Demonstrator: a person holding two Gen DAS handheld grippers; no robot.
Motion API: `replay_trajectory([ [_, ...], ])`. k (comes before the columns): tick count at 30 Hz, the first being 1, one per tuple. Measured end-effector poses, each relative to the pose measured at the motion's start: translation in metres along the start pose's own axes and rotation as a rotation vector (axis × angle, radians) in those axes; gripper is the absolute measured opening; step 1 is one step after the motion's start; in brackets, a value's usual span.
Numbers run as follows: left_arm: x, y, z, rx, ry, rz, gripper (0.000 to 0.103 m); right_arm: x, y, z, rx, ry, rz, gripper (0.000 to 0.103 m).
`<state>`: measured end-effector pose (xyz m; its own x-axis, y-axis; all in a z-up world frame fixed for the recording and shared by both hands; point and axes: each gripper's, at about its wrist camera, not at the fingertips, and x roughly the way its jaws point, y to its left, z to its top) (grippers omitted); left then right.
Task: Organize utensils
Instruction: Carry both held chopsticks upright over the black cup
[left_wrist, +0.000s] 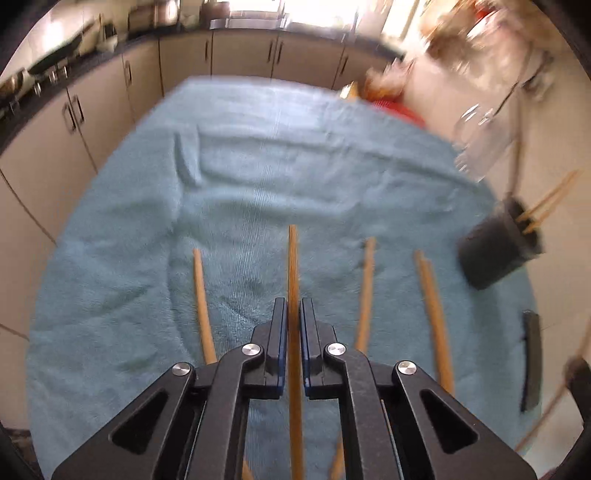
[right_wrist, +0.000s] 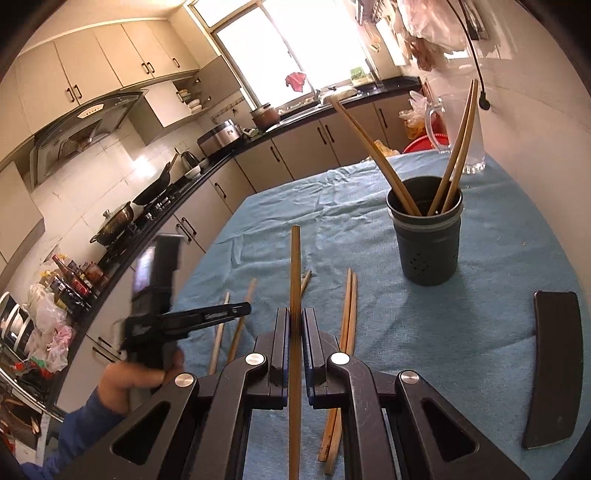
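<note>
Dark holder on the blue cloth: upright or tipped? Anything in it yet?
Upright. The holder stands on its base on the cloth, mouth up, with three chopsticks leaning inside.

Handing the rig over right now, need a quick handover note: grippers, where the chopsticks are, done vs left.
Left gripper: shut on one chopstick.
Right gripper: shut on another chopstick.
Holder: upright on the blue towel, on the right, with four chopsticks already in it.
Left to do: drop both held chopsticks into the holder, then collect the loose chopsticks lying on the towel near the grippers; exact count is unclear.
Dark curved piece lies on the towel right of the holder, untouched.
</note>
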<state>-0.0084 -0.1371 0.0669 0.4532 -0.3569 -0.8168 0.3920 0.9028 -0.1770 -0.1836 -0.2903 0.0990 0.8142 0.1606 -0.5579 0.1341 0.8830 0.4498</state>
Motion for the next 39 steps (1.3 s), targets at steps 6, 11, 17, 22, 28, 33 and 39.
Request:
replay_trajectory([
  [6,-0.088,-0.01,-0.014,0.021,-0.208,-0.078,0.006,-0.018,0.023,-0.002,-0.064,-0.083,-0.001,0.007],
  [11,-0.128,-0.016,-0.029,0.035,-0.283,-0.104,0.006,-0.026,0.04,-0.007,-0.12,-0.13,-0.016,0.007],
  [17,-0.14,-0.022,-0.034,0.052,-0.291,-0.136,0.006,-0.028,0.047,-0.01,-0.141,-0.14,-0.019,0.007],
  [22,-0.142,-0.024,-0.038,0.058,-0.289,-0.149,0.006,-0.035,0.044,-0.009,-0.136,-0.166,-0.028,0.007],
  [28,-0.146,-0.03,-0.041,0.064,-0.294,-0.152,0.006,-0.04,0.036,-0.008,-0.12,-0.181,-0.039,0.007],
  [33,-0.148,-0.035,-0.04,0.076,-0.298,-0.152,0.006,-0.048,0.027,-0.005,-0.089,-0.218,-0.047,0.007],
  [39,-0.15,-0.042,-0.038,0.089,-0.3,-0.154,0.006,-0.057,0.014,0.0,-0.057,-0.252,-0.059,0.007],
])
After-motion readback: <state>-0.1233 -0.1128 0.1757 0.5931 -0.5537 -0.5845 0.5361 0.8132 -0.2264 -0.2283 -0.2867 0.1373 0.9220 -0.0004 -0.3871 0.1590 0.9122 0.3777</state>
